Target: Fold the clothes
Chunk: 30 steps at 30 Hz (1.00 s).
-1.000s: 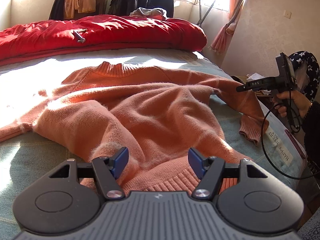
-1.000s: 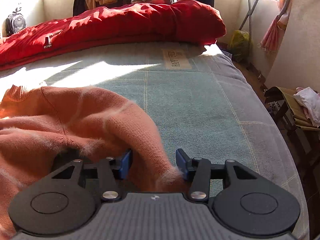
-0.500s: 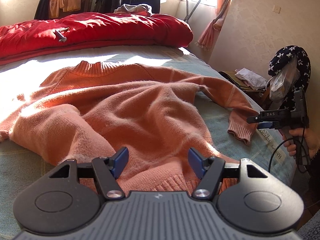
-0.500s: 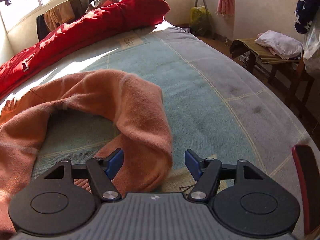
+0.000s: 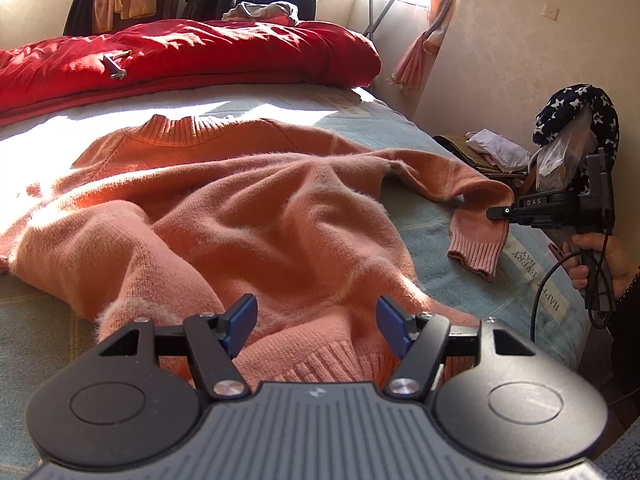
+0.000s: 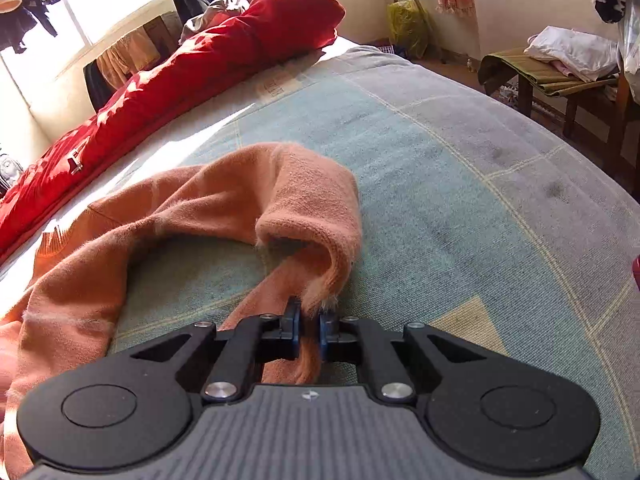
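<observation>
Bare blue-green bed [image 6: 460,168] lies open to the right of the orange sweater [image 5: 248,208], out to the mattress edge. The red quilt [image 5: 192,56] heaps along the far side and blocks passage there. Beyond the right edge a stool [image 6: 560,80] piled with folded cloth stands near the bed.

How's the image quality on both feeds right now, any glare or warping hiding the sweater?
Left wrist view: hard sunlight blows out the bed beside the sweater collar; fisheye bends the edges. Right wrist view: window overexposed, sleeve evenly lit and sharp in the shut right hand-held gripper; dark vignette in the corners.
</observation>
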Motion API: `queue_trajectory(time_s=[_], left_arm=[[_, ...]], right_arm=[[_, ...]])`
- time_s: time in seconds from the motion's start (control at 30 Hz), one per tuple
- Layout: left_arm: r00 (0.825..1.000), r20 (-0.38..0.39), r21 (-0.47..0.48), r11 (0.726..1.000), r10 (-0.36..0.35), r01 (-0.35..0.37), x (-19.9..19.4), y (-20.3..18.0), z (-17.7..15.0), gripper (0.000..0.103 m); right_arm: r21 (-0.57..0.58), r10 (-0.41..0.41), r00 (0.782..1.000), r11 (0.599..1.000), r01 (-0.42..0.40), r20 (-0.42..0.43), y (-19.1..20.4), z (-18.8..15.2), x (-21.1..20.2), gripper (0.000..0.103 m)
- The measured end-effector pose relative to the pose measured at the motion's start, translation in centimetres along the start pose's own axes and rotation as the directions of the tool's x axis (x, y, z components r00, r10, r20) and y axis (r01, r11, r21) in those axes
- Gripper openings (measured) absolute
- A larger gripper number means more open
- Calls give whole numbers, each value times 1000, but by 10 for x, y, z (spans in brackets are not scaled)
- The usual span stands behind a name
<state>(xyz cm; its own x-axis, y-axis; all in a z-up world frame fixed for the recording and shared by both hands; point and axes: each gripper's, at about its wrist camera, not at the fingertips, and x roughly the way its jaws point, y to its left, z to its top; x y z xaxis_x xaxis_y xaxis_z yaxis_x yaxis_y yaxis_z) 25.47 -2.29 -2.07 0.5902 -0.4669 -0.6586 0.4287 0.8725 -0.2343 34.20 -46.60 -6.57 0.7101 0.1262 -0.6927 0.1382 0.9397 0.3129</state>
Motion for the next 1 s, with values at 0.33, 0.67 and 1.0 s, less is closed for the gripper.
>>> queue_trajectory(time_s=[0.33,0.67,1.0], left_arm=[[1000,0,-1,1000,1,-1,-3,-1,-3,66],[1000,1,-9,1000,1,-1,0,3,-2,66],[1000,4,10,1000,-13,13,1,-3,-1,66]], right_arm=[[-149,171,982,972,-182,-80,68,-8,21,19],[-146,295,944,938,-315,-146,90,-27,6,43],[111,215,972,968,-226,100,19,-13,-37,43]])
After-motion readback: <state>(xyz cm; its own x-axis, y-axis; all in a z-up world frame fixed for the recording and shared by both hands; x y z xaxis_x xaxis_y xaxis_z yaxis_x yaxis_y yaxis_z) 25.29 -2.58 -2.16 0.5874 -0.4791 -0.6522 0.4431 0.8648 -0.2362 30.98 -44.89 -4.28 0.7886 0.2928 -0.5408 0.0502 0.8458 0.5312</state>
